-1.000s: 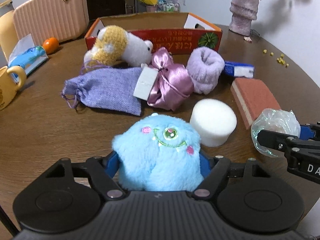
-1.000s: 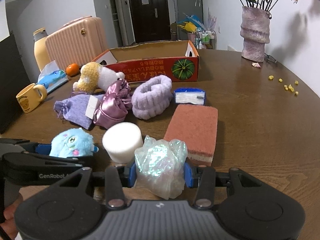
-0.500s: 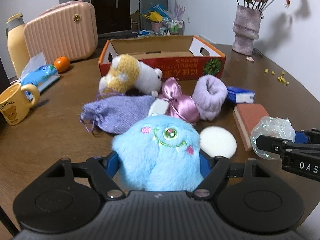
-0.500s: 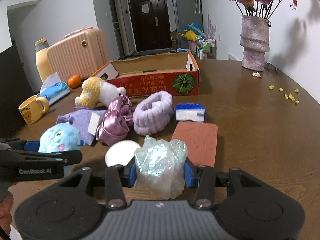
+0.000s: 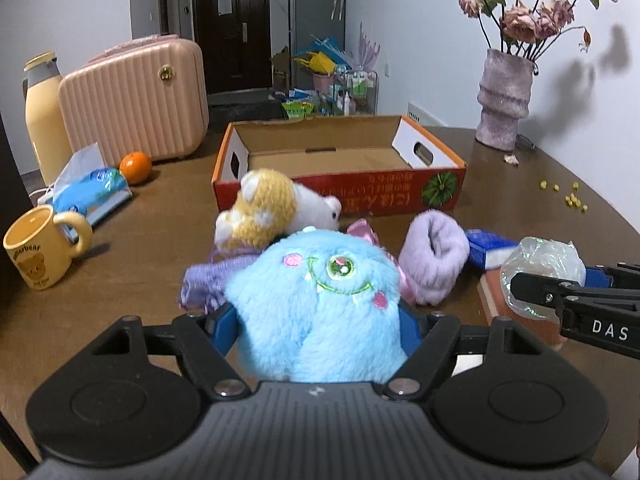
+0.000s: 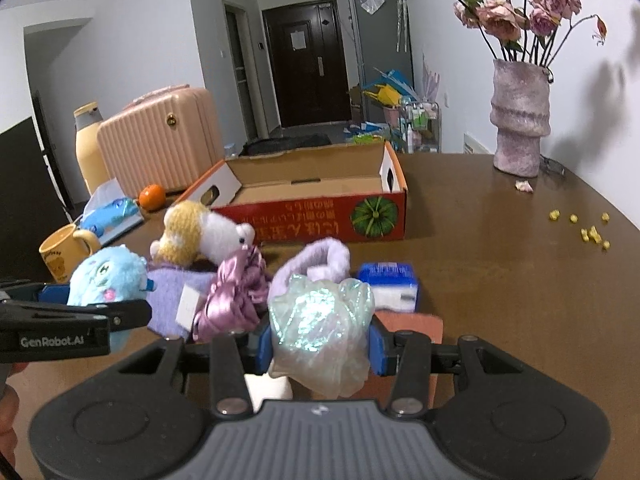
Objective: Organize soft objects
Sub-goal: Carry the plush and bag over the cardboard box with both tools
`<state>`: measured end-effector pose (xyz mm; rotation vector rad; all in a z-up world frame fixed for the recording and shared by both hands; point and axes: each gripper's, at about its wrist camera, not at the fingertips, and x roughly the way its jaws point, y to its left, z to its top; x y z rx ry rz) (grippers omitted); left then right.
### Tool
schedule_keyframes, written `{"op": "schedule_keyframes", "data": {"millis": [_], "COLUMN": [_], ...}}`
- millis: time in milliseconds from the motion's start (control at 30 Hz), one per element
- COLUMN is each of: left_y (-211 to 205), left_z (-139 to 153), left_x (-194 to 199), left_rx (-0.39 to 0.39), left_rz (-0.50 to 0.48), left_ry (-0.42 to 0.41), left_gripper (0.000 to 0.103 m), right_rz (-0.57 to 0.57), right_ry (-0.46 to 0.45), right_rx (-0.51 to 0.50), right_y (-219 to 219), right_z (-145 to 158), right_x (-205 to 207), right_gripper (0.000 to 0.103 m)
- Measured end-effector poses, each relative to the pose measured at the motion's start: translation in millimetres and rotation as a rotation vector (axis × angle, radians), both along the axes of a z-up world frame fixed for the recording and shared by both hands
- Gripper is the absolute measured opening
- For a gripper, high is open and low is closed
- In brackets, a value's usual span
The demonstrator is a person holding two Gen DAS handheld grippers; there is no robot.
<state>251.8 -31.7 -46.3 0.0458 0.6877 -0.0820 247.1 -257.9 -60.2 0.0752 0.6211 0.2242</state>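
left gripper (image 5: 318,320): clamped on blue plush monster (image 5: 316,300), "GenRobot.AI" | right gripper (image 6: 320,344): clamped on iridescent plastic bundle (image 6: 320,328), "DAS"

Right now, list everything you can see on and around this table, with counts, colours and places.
Monster plush: 1, blue, in left gripper.
Crinkly bag: 1, iridescent, in right gripper.
Cardboard box: 1, red-orange, open, table centre.
Bear plush: 1, yellow-white, before box.
Pouch: 1, lilac.
Satin bundle: 1, pink.
Fuzzy band: 1, lilac.
Mug: 1, yellow, left.
Orange: 1.
Vase: 1, pink, right.
Left gripper, right gripper: black, both shut.
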Motion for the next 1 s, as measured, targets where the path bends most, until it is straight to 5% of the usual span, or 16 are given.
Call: {"op": "schedule_keyframes", "data": {"millis": [1000], "left_y": [-2], "left_z": [46], "left_x": [94], "left_rx": [-0.085], "left_rz": [0.072], "left_ry": [-0.168], "left_gripper": [0.076], "right_rz": [0.028], "right_ry": [-0.188], "right_rx": [-0.012], "right_y": [3], "right_z": [48], "right_x": [111], "right_gripper": [0.044]}}
